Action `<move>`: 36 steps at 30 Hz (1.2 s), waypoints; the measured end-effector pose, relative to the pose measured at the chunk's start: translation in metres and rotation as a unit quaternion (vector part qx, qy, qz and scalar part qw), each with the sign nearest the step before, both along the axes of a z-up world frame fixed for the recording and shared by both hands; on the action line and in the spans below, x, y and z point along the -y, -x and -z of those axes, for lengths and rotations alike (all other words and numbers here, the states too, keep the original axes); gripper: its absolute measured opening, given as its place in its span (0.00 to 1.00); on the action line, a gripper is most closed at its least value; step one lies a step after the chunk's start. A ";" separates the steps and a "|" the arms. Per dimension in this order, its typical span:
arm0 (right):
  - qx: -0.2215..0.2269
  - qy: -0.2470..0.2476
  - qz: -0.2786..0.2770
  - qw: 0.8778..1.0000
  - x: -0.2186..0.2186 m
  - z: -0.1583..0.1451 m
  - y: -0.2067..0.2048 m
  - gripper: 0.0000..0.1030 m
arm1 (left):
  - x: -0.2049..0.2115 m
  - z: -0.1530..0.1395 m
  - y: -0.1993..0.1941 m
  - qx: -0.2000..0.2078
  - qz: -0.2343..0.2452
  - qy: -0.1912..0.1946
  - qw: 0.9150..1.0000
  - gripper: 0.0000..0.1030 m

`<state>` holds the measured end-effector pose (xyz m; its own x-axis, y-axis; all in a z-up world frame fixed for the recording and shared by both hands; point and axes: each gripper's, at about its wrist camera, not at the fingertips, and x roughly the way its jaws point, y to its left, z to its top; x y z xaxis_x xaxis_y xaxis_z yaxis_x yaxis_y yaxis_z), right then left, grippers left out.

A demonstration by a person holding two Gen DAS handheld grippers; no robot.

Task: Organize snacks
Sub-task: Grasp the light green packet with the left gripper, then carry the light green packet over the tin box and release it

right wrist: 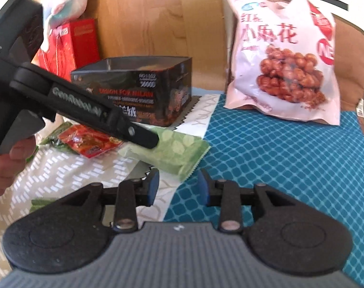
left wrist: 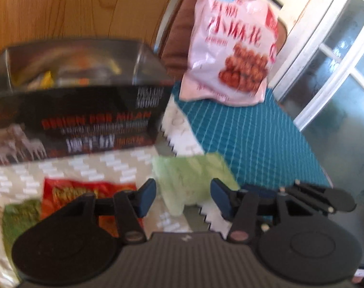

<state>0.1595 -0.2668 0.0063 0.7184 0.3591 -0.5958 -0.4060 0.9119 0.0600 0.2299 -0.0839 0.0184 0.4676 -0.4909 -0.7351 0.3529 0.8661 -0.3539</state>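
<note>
Glossy, probably plastic, pink snack bag (right wrist: pixel 281 57)

Green packet (right wrist: pixel 172 150) just beyond the parted right gripper (right wrist: pixel 178 187), untouched.

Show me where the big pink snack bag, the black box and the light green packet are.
big pink snack bag (right wrist: pixel 282 55): right wrist view, middle of its printed front.
black box (right wrist: pixel 134 93): right wrist view, its printed front wall.
light green packet (right wrist: pixel 177 148): right wrist view, middle of the wrapper.

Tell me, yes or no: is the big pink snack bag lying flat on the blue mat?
No, the pink snack bag stands upright, leaning back against the brown cushion at the far edge of the blue mat.
</note>
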 end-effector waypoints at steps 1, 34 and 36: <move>0.000 0.003 -0.001 1.000 -0.003 0.002 -0.003 0.37 | 0.000 0.002 0.001 0.004 -0.001 0.005 1.000 0.44; 0.118 -0.023 -0.001 0.993 -0.076 -0.058 -0.063 0.36 | -0.088 -0.053 -0.044 0.112 -0.128 0.024 0.985 0.44; 0.111 -0.042 -0.004 0.993 -0.061 -0.063 -0.041 0.36 | -0.097 -0.062 -0.023 0.128 -0.120 0.037 0.984 0.44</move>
<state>0.2010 -0.2058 0.0689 0.8255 0.4080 -0.3900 -0.4257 0.9038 0.0442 0.2527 0.0135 0.0800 0.7417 -0.3913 -0.5447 0.2274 0.9108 -0.3447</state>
